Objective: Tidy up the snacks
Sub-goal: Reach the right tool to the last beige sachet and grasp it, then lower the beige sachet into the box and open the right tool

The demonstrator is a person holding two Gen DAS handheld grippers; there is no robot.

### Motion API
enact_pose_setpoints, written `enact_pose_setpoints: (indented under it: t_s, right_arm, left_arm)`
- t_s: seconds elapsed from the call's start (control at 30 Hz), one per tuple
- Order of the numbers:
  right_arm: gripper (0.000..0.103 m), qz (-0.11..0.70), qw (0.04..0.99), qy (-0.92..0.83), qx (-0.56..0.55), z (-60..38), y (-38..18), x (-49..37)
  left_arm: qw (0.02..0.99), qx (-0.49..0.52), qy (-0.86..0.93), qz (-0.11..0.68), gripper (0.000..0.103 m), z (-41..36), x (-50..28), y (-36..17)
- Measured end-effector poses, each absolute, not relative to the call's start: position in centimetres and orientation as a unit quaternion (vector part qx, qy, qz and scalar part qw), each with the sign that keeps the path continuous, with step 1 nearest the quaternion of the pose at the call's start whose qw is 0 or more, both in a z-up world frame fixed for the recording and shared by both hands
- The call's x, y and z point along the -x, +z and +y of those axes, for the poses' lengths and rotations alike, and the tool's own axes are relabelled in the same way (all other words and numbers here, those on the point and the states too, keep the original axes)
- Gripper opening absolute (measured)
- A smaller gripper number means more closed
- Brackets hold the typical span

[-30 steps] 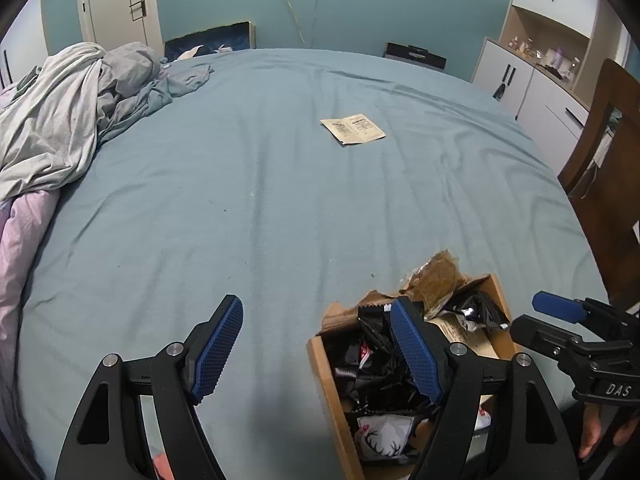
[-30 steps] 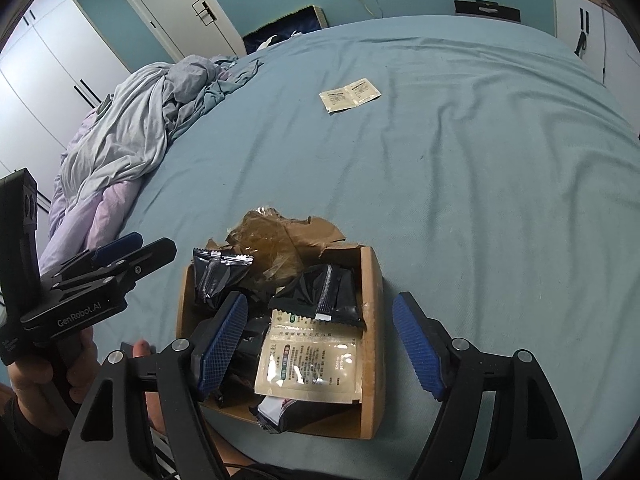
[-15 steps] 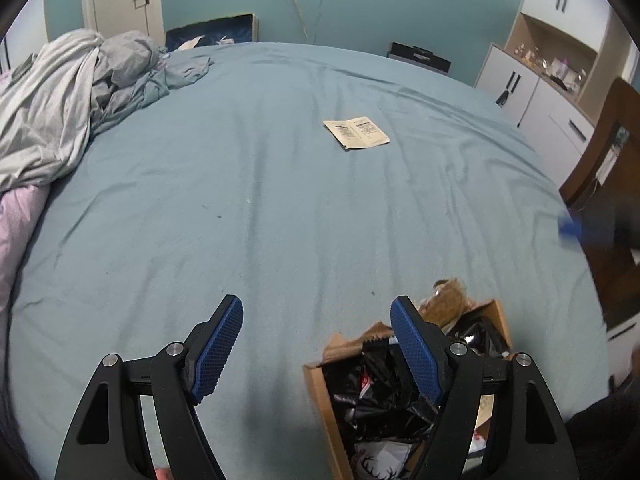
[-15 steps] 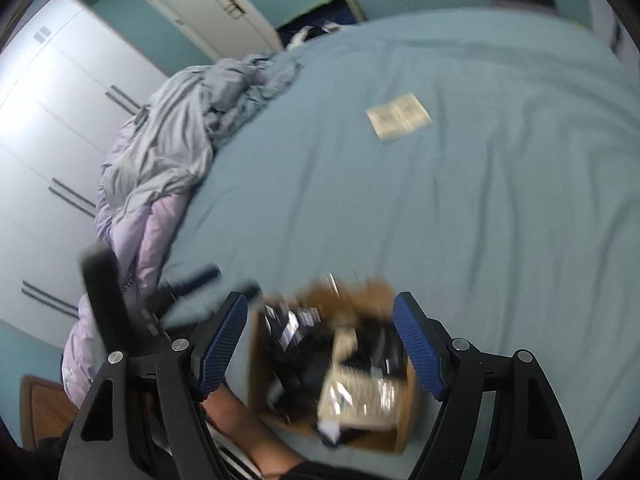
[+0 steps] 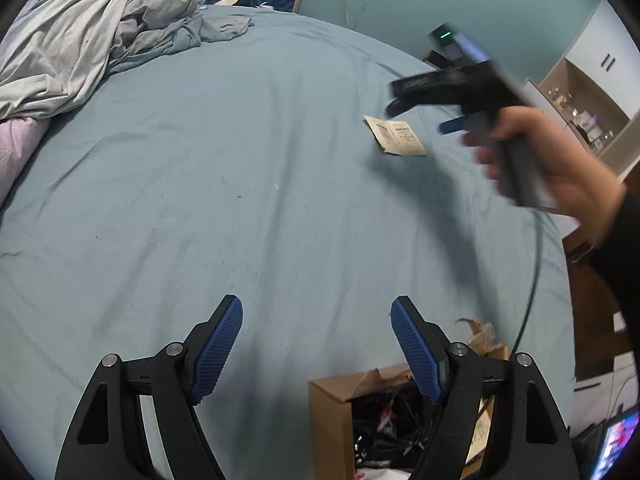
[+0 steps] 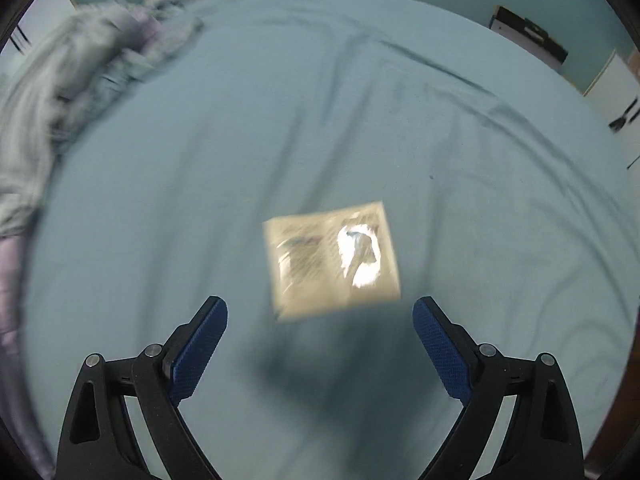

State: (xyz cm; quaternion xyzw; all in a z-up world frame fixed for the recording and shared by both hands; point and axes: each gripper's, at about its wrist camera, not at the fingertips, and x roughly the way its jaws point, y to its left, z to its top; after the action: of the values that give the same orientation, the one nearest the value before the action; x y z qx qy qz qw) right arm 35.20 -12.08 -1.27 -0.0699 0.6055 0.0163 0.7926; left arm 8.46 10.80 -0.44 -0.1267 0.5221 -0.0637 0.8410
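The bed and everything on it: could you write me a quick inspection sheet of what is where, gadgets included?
Surface: blue bedsheet, wrinkled, a few small specks.
Job's things: beige snack packet lying flat on the sheet, alone; cardboard box at the near edge, stuffed with dark snack packets.
Clutter: heap of grey bedding at the far left corner.
Grippers: left gripper jaws open, empty, beside the box; right gripper jaws open, empty, aimed at the beige packet, not touching it, blurred in both views.
Cables: thin black cable running down the bed's right side.
Surroundings: teal wall, white cabinets, brown wooden furniture at right.
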Motion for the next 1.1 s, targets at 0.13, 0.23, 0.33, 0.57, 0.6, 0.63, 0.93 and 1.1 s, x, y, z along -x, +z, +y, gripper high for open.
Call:
enact_pose_setpoints:
  t_s: [0.13,0.23,0.33,0.57,0.6,0.63,0.93,1.1]
  right_arm:
    - [0.094,0.635,0.768,0.012,0.084,-10.5,-7.0,-38.1]
    - [0.103,0.613,0.781,-0.003,0.118,-9.7,-8.8,-38.2]
    - [0.102,0.608,0.791,0.004,0.067,-11.4,-8.7,-37.9]
    - [0.004,0.611,0.79,0.0,-0.047,-17.8,-5.8,-36.0]
    - [0.004,0.607,0.794,-0.004,-0.029,-18.3,-5.0,-35.1]
    - [0.003,0.603,0.798,-0.002,-0.017,-18.4,-4.3,-34.4]
    - [0.003,0.552,0.813,0.163,-0.087,-19.2,7.2,-20.1]
    - [0.003,0.524,0.82,0.22,-0.072,-19.4,11.5,-10.7]
  left_arm:
    - [0.837,0.142,-0.067,0.524,0.077,11.1,-8.8,-0.7]
    - [0.833,0.152,-0.069,0.528,0.077,11.2,-9.2,-1.0]
    - [0.83,0.154,-0.07,0.532,0.077,11.2,-9.5,-1.2]
    - [0.841,0.133,-0.06,0.522,0.077,10.7,-9.2,-0.9]
    - [0.842,0.128,-0.059,0.521,0.077,10.6,-9.1,-0.9]
    - [0.845,0.12,-0.055,0.518,0.077,10.5,-9.0,-0.8]
    - [0.842,0.102,-0.053,0.528,0.077,10.5,-7.7,-0.7]
    - [0.857,0.061,-0.06,0.508,0.077,9.6,-6.2,0.2]
